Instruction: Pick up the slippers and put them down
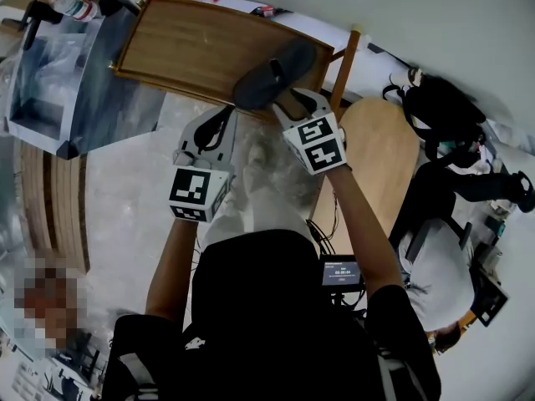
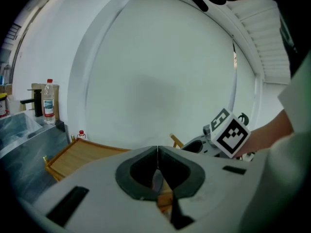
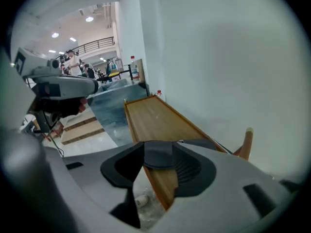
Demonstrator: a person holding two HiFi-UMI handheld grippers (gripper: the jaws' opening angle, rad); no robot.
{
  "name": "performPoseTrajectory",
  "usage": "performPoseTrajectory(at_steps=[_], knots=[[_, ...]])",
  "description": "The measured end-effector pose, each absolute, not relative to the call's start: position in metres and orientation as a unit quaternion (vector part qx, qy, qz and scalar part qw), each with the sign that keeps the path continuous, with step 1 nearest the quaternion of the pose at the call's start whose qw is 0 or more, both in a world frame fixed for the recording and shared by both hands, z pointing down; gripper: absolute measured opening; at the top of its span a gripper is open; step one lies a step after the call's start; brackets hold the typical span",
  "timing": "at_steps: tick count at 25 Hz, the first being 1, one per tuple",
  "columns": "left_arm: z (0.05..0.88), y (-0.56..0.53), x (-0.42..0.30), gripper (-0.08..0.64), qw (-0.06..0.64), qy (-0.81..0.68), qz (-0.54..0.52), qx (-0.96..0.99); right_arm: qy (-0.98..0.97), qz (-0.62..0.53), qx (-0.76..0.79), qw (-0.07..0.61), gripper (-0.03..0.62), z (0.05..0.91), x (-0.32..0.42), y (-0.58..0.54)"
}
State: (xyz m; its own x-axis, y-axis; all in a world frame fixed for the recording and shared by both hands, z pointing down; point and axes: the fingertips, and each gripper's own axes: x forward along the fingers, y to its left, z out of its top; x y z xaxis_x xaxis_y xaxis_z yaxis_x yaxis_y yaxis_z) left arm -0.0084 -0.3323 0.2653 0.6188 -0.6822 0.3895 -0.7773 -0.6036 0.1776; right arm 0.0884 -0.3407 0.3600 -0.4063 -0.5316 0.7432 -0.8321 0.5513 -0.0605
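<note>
Against a white wall stands a low wooden table [image 1: 188,40] with a raised rim, and on it, at the near right corner as the head view shows it, lies one dark grey slipper [image 1: 272,72]. It lies aslant, one end toward the near edge and the other toward the right edge. The right gripper [image 3: 158,147] is at that end of the slipper with its jaws standing apart. The slipper's dark end sits between them, and the pads do not appear to press on it. Its marker cube [image 1: 318,143] faces up at the head camera. The left gripper [image 2: 157,150] hangs just off the table's near edge, to the left of the slipper and apart from it. Its jaws are closed together on a thin seam with nothing between them. One slanted wooden leg [image 1: 343,67] juts out past the table's right edge. Beyond that leg are a round wooden seat [image 1: 380,161] and a black bag [image 1: 439,111]. Off the table's left end a grey counter [image 1: 100,82] carries a clear water bottle [image 1: 71,5]. Under everything is a pale mottled floor [image 1: 134,190].
</note>
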Motion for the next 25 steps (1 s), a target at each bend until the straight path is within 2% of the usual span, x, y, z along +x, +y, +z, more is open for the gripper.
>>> performPoseTrajectory(at_steps=[3,8,21,25], knots=[[0.284,-0.335,-0.007,0.006,0.192,-0.413,0.155,0.876,-0.805,0.201,0.398,0.392,0.163,0.385,0.087,-0.354],[0.303,-0.34,-0.006,0.006,0.193,-0.417,0.156,0.874,-0.791,0.183,0.353,0.465,0.215,0.428,0.085,-0.37],[0.334,-0.348,-0.028,0.006,0.204,-0.443,0.167,0.857,-0.762,0.183,0.31,0.539,0.216,0.496,0.08,-0.39],[0.343,-0.346,-0.035,0.006,0.211,-0.446,0.177,0.852,-0.759,0.187,0.306,0.544,0.183,0.506,0.079,-0.392]])
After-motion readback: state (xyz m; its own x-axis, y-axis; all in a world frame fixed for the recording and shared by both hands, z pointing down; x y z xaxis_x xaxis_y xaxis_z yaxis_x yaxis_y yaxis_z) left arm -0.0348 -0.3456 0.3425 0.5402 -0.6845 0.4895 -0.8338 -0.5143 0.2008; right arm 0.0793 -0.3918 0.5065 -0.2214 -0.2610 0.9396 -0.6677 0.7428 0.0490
